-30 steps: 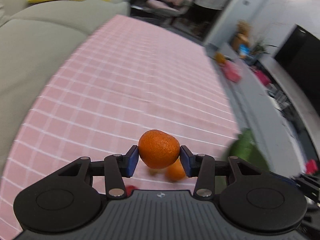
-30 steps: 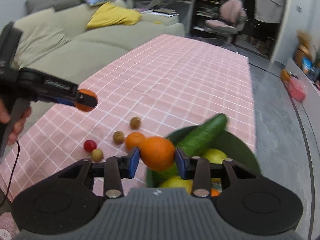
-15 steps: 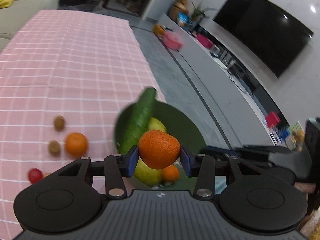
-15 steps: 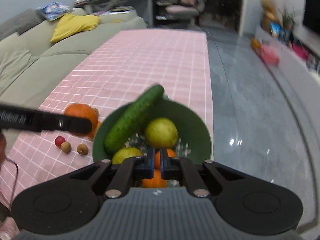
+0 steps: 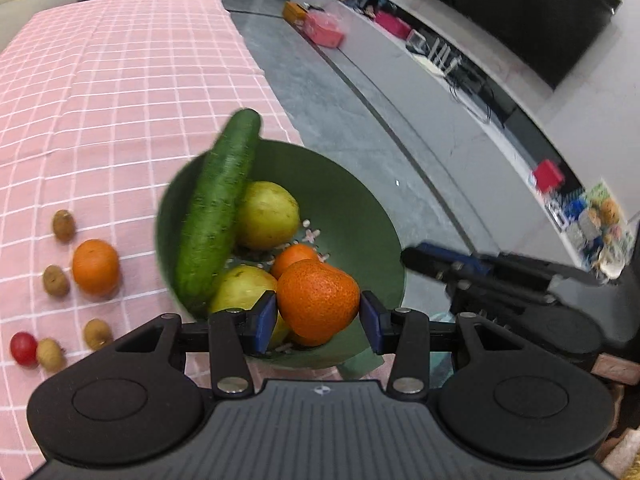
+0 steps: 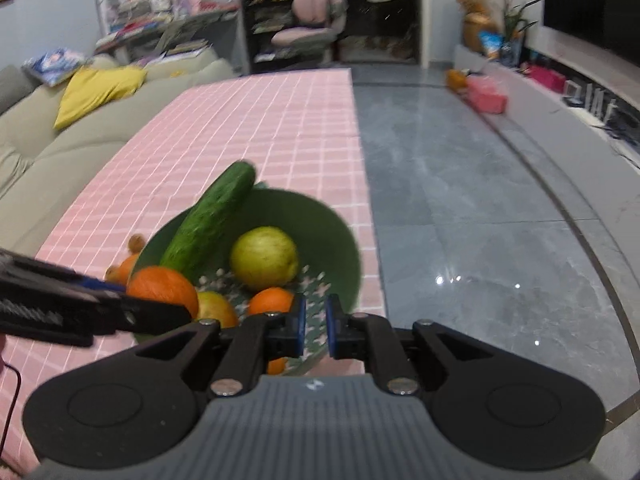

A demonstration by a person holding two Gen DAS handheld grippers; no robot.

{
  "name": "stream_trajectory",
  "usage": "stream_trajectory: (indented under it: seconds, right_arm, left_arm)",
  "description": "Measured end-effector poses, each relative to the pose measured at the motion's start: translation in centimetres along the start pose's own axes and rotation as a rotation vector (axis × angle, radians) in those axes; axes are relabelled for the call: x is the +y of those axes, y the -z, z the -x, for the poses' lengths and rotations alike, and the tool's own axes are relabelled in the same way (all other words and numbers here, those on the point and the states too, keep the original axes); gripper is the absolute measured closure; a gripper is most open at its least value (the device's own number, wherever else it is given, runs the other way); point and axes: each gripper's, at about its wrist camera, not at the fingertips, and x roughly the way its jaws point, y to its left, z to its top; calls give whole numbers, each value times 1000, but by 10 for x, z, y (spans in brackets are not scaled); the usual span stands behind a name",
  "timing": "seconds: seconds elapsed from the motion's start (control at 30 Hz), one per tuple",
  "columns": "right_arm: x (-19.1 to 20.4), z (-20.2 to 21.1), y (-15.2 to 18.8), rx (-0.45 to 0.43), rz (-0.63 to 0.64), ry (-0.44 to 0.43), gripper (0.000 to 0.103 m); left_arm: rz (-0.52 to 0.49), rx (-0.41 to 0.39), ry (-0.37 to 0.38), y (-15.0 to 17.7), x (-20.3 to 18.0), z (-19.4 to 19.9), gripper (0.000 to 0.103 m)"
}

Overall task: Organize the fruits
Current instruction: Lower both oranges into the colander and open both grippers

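My left gripper [image 5: 318, 316] is shut on an orange tangerine [image 5: 318, 300] and holds it over the near side of the green bowl [image 5: 360, 200]. In the bowl lie a long cucumber [image 5: 216, 208], two yellow-green round fruits [image 5: 268, 216] and a small orange [image 5: 294, 258]. My right gripper [image 6: 316, 318] is shut with nothing between its blue pads, just above the bowl's [image 6: 340, 232] near rim. The right wrist view shows the held tangerine [image 6: 164, 290] beside the cucumber [image 6: 212, 220].
Left of the bowl on the pink checked cloth [image 5: 120, 80] lie an orange [image 5: 95, 266], several small brown fruits [image 5: 64, 224] and a red one [image 5: 23, 348]. The table edge runs just right of the bowl, with grey floor [image 6: 480, 200] beyond. A sofa [image 6: 60, 148] borders the left.
My right gripper let go of its orange, which now lies in the bowl, and shut empty. My left gripper carried its tangerine from over the cloth to above the bowl.
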Motion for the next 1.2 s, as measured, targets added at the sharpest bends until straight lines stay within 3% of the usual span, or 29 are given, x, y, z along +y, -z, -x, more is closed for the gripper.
stream_trajectory:
  seconds: [0.3, 0.37, 0.57, 0.93, 1.2]
  right_arm:
    - [-25, -4, 1, -82, -154, 11, 90]
    - [-29, -6, 1, -82, -175, 3, 83]
    - [-39, -11, -1, -71, -224, -17, 83]
    - [-35, -10, 2, -54, -191, -24, 83]
    - [-29, -8, 0, -59, -163, -6, 82]
  left_arm:
    - [-31, 60, 0, -13, -17, -35, 52]
    - [-28, 67, -1, -16, -18, -39, 52]
    - [-23, 112, -12, -18, -20, -53, 52]
    - [-11, 136, -21, -12, -23, -62, 51]
    - [-22, 112, -19, -7, -25, -44, 43]
